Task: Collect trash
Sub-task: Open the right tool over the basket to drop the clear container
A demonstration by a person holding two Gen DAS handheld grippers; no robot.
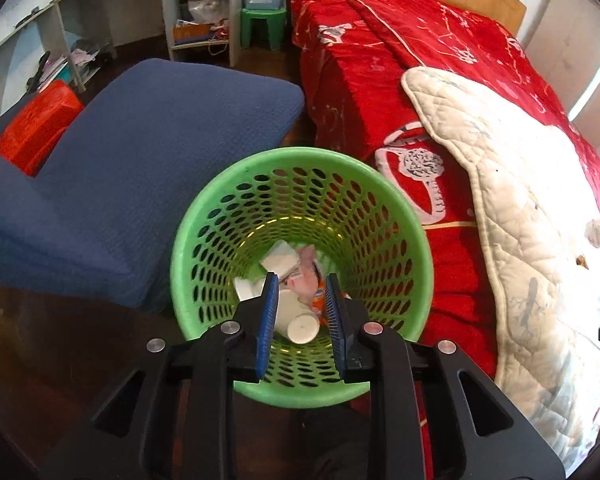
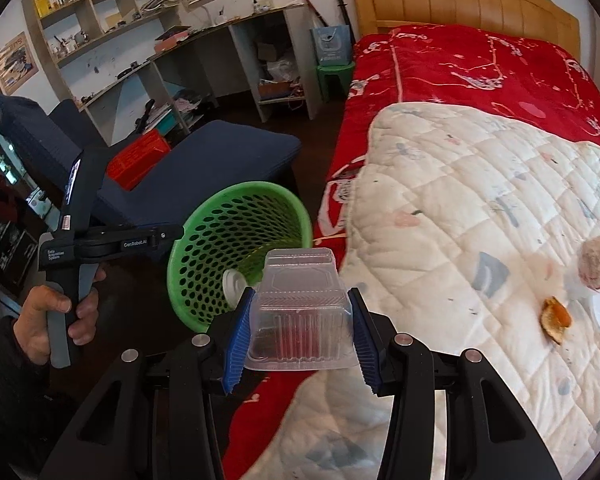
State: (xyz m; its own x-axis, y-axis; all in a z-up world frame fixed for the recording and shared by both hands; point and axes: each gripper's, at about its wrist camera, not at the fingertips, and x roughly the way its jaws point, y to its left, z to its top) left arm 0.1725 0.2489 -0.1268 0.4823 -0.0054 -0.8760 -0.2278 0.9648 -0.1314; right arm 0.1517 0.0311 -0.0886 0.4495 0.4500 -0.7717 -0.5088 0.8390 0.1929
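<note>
Careful: your right gripper [image 2: 300, 316] only pinches the flimsy clear box [image 2: 300, 312]; squeeze harder and it pops out short of the basket [image 2: 204, 240], where your left gripper [image 1: 302, 300] hangs spread and empty.

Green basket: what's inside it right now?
Inside the green basket lie a white paper cup on its side, folded white paper and a pinkish wrapper. The left gripper covers part of the pile; anything underneath is hidden.
</note>
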